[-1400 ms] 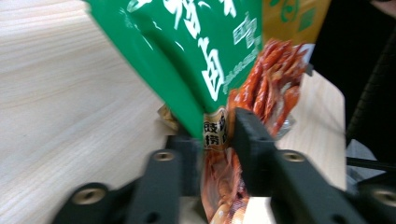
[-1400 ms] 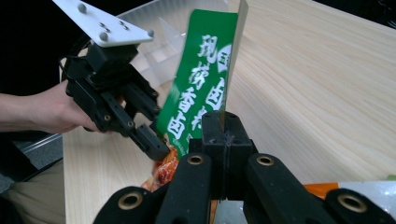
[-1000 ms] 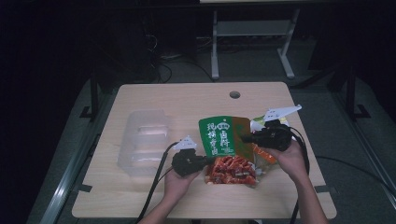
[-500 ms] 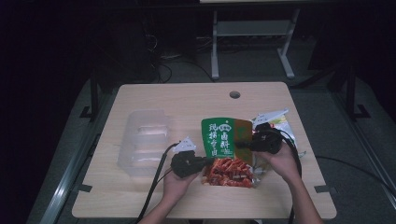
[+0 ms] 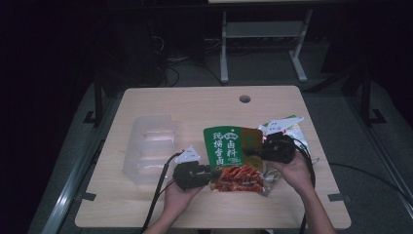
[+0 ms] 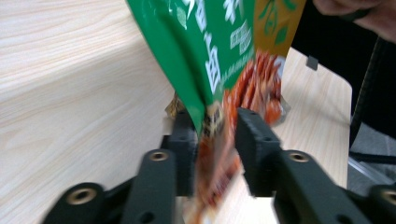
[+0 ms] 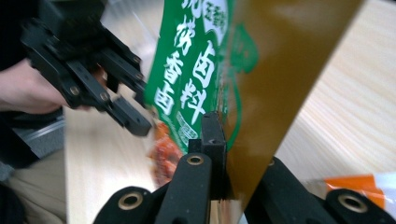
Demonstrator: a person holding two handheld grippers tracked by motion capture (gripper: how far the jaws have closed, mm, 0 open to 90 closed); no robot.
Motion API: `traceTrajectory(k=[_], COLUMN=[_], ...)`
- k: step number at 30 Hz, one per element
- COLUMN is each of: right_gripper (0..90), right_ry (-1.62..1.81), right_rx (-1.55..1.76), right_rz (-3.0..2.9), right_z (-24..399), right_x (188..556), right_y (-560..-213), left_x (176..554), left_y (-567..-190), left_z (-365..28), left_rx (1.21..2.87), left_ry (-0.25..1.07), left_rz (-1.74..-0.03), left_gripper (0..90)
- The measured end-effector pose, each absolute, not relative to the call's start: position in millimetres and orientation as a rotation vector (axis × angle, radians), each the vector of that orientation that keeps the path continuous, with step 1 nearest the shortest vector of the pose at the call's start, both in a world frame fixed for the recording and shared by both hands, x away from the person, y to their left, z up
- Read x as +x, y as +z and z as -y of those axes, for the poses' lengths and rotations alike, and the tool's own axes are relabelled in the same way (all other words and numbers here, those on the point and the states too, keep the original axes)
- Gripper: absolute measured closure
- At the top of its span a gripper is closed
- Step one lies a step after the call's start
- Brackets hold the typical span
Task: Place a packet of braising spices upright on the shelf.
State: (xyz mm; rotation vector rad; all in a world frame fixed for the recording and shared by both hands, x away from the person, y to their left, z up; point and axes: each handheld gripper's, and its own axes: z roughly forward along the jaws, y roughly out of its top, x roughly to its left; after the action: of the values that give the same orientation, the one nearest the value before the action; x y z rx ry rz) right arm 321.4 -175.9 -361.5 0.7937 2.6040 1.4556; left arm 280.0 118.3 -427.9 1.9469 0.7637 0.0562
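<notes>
Nearest you, your left gripper (image 5: pixel 210 174) sits at the lower left edge of the green snack bag (image 5: pixel 234 157). In the left gripper view its jaws have just been opening, and they now stand apart with the bag's blurred lower edge (image 6: pixel 212 154) loose between them.

Just past it, the bag lies partly lifted over the counter (image 5: pixel 204 105), between your two hands. Its lower half shows red printed food, its upper half is green with large white Chinese characters, and a brown-gold band runs down one side. I cannot read the smaller print.

Your right gripper (image 5: pixel 249 152) meets the bag at its right edge. In the right gripper view its jaws are clamped on the brown-gold part (image 7: pixel 275 93) of the bag, and your left gripper (image 7: pixel 140 122) shows farther off.

Behind your right hand (image 5: pixel 292 168) lie more light-coloured packets (image 5: pixel 287 127), one with an orange patch; their labels are too small to read.

Farther left, well apart from the bag, stands a clear plastic container (image 5: pixel 148 144). Its contents cannot be made out.
</notes>
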Motion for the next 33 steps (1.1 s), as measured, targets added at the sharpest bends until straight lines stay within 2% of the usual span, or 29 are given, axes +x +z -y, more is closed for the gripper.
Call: traceTrajectory(k=[1,6,16,33], right_gripper=[89.7,89.8,89.9,89.9], right_ry=[1.459,1.425,1.439,1.482], right_rx=[0.759,0.681,0.645,0.661], right_rz=[-2.591,-2.554,-2.523,-2.552], right_z=[173,162,154,150], right_x=[313,293,291,321], right_y=[-354,-336,-320,-303], left_x=[275,262,248,240], left_y=[-425,-421,-422,-425], left_z=[-124,-134,-146,-149], left_rx=[1.976,1.992,1.990,2.005], left_ry=[0.079,0.118,0.124,0.138], left_rz=[-0.750,-0.754,-0.735,-0.656], left_gripper=[57.1,48.4,42.8,36.0])
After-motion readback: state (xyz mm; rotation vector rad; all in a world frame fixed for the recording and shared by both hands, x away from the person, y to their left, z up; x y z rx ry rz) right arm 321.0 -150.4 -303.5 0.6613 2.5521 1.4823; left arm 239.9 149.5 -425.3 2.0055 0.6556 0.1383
